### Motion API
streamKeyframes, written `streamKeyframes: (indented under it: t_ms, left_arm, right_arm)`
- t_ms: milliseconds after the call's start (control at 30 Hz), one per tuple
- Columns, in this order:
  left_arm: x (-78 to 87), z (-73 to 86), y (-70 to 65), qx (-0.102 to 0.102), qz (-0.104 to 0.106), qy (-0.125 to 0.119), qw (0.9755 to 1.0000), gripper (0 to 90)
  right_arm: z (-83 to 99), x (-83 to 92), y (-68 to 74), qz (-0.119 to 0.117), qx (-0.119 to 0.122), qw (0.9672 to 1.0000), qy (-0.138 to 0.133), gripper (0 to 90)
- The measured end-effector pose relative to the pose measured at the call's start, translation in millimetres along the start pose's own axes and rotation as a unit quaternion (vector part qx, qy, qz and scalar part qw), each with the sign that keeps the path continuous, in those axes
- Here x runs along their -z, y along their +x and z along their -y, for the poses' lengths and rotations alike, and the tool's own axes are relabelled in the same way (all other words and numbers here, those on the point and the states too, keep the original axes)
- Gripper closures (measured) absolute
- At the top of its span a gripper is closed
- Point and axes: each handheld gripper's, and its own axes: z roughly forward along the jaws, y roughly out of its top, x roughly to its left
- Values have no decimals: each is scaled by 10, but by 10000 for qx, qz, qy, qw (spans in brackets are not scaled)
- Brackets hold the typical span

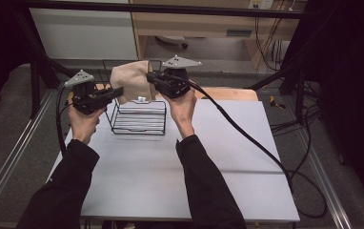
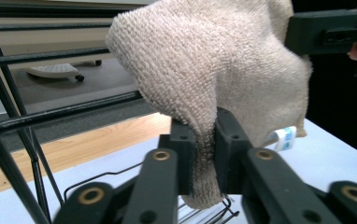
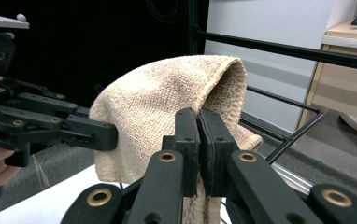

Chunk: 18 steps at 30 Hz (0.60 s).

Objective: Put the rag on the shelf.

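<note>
A beige towel [image 1: 131, 81] hangs in the air above the black wire basket [image 1: 138, 118], which stands on the white counter [image 1: 180, 171] toward its 11 o'clock corner. The left claw [image 1: 118, 91] pinches the towel's edge at 9 o'clock, jaws pressed on the cloth. The right claw [image 1: 150, 76] pinches the towel at 3 o'clock, its jaws nearly closed on a fold.

Your white table [image 1: 227, 157] stands on grey carpet [image 1: 8, 133], with metal rails [image 1: 330, 191] running along both sides. Beyond the far edge you face a wooden desk [image 1: 194, 24] and a pale panel [image 1: 82, 33] to its left. Black curtains [image 1: 351, 71] darken the right side.
</note>
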Motion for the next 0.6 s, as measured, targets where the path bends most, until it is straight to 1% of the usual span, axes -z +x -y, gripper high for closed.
streamKeyframes:
  t_ms: [33,100,200,267,300,367,433,500,533,600]
  left_arm:
    - [15,-13,-17,-18,-36,3,10000,813]
    - [38,-44,-52,-56,-68,8,10000,820]
    - [65,-98,-83,-60,-54,11,10000,824]
    - [65,-139,-88,-64,-122,132,9998,826]
    - [61,-155,-85,-52,-113,211,9997,826]
    - [77,-171,-83,-110,-128,306,9994,827]
    - [122,-166,-67,-159,-79,371,9992,829]
    - [165,-153,-24,-123,-8,448,9989,828]
    - [186,-149,3,-87,28,427,9990,828]
    - [223,-146,62,23,126,286,9995,824]
  right_arm:
    - [-6,5,4,-3,-16,10000,2,867]
    - [-27,27,20,14,65,10000,-45,869]
    - [-104,85,46,37,177,9994,-279,877]
    - [-179,76,51,27,220,9990,-400,886]
    - [-219,41,51,24,181,9991,-375,893]
    - [-278,-64,38,58,240,9993,-281,897]
    - [-300,-166,11,50,214,9996,-165,899]
    - [-285,-258,-12,-47,189,9998,70,900]
    - [-263,-295,-14,-70,219,9995,209,900]
    - [-208,-362,-15,-41,297,9980,554,900]
